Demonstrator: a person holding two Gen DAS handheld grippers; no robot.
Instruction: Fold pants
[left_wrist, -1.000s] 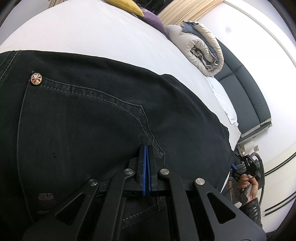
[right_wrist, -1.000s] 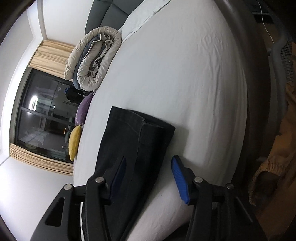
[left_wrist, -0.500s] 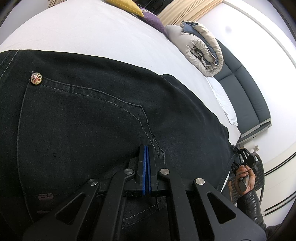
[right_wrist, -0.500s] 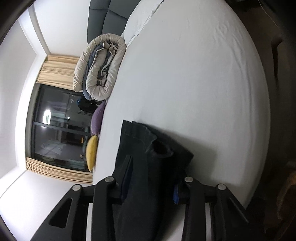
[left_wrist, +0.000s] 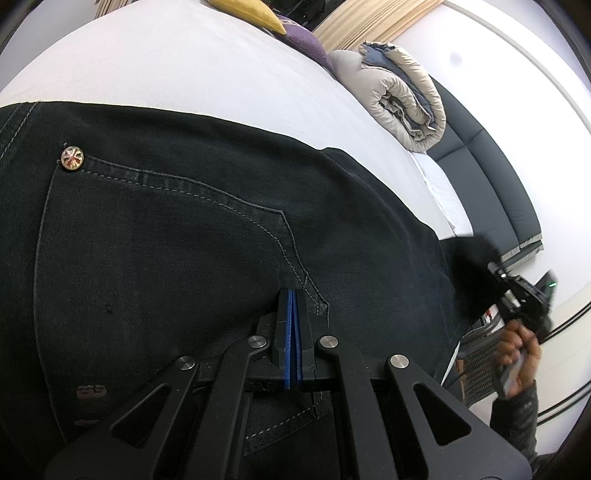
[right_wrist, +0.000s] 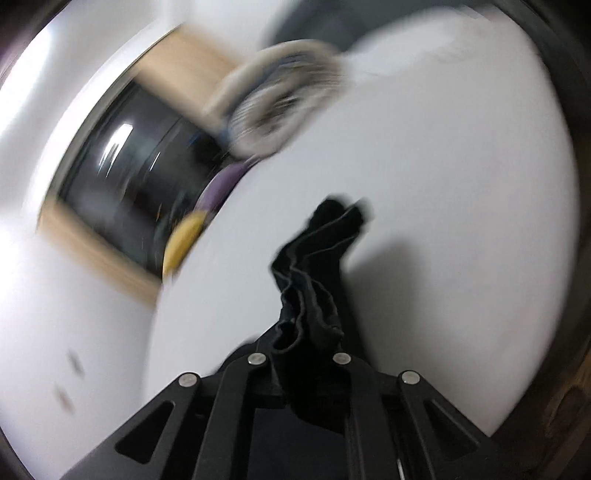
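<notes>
Black jeans (left_wrist: 184, 240) lie flat on the white bed (left_wrist: 184, 62), with a back pocket and a metal rivet (left_wrist: 72, 159) facing up. My left gripper (left_wrist: 293, 295) rests on them at the pocket's corner, shut, its blue pads together and no cloth seen between. In the blurred right wrist view my right gripper (right_wrist: 304, 350) is closing its jaws on the bunched leg hem (right_wrist: 317, 266), which hangs lifted off the sheet (right_wrist: 443, 184). From the left wrist view, that right gripper (left_wrist: 517, 291) and a hand (left_wrist: 517, 354) are at the far right.
A rolled beige and blue duvet (left_wrist: 402, 96) lies at the head of the bed by a dark padded headboard (left_wrist: 491, 192). Yellow (left_wrist: 251, 11) and purple (left_wrist: 306, 44) cushions sit at the far edge. A dark window (right_wrist: 140, 177) with tan curtains is beyond.
My right gripper has closed on the leg hem, rolled, and lifted it off the sheet. The left gripper has not moved.
</notes>
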